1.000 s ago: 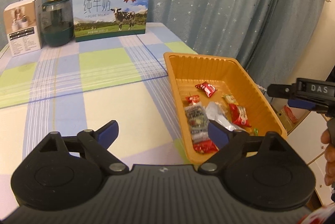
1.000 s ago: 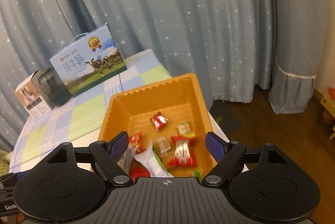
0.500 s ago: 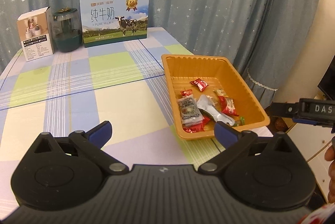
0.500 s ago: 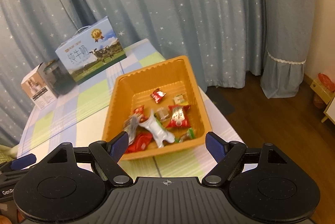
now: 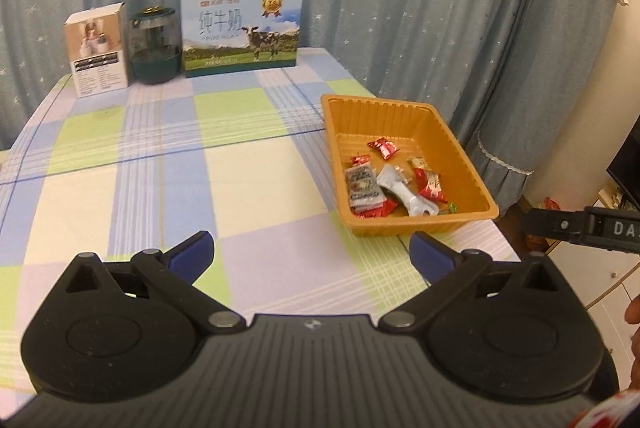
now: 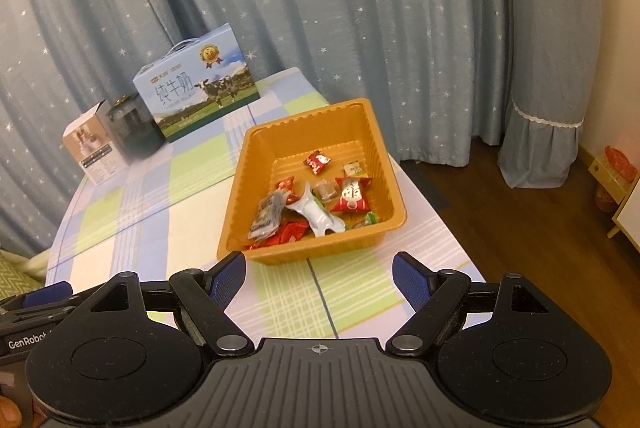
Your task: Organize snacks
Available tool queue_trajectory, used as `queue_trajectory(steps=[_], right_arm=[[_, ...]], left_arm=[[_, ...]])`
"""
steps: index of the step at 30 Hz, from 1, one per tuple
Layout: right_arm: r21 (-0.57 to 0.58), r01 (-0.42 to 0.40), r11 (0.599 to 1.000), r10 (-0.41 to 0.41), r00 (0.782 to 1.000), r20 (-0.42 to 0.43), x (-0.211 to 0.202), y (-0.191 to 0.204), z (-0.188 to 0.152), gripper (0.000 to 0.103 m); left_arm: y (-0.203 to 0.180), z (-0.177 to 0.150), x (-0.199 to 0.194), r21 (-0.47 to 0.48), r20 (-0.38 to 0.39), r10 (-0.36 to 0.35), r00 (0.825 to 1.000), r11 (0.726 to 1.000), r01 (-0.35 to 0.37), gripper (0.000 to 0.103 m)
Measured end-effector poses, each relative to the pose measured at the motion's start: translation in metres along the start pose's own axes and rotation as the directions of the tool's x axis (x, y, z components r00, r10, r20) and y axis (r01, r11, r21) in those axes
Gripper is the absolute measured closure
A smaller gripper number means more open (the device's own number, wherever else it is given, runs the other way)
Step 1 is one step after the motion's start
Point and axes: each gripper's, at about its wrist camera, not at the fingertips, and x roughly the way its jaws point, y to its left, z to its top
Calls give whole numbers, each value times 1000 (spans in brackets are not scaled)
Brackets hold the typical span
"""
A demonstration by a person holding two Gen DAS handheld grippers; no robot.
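Snacks (image 6: 308, 204) lie piled in the orange tray (image 6: 384, 144) near the table (image 5: 160, 164) right edge. Left gripper (image 5: 310, 252) and right gripper (image 6: 318, 274): both wide open, empty, short of tray. Risk: nudging the light tray off the edge.

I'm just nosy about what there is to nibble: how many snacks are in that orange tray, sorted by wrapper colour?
Red wrappers: 4
White pouch: 1
Grey packet: 1
Yellowish sweet: 1
Brownish sweet: 1
Green sweet: 1
Total in the orange tray: 9, counting only what shows; they overlap.
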Motion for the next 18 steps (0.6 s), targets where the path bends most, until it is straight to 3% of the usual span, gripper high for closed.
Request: queue_trajectory(steps=[18], right_arm=[[-124,46,991,-49,998,-25,-40,31,-30,23]], left_arm=[[13,-25,-51,-39,-6,43,999,998,-44,0]])
